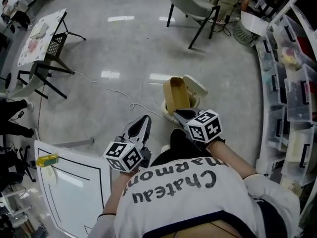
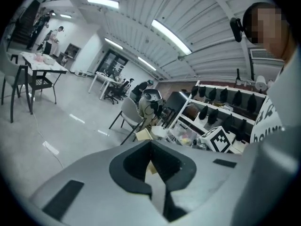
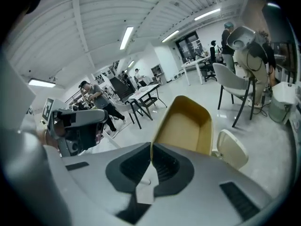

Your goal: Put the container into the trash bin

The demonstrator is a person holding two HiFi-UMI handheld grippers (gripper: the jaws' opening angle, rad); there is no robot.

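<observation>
Glossy grey floor [image 1: 129, 48]; right gripper [image 1: 177, 114] jaws clamp container [image 1: 176, 93] rim; left gripper [image 1: 144, 120] jaws closed.

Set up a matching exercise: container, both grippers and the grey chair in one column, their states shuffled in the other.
1 container
2 left gripper
3 right gripper
4 grey chair

A shut on nothing
B clamped on a rim
C tan, held up off the floor
D standing on the floor, untouched

Pairs: 1-C, 2-A, 3-B, 4-D
</observation>
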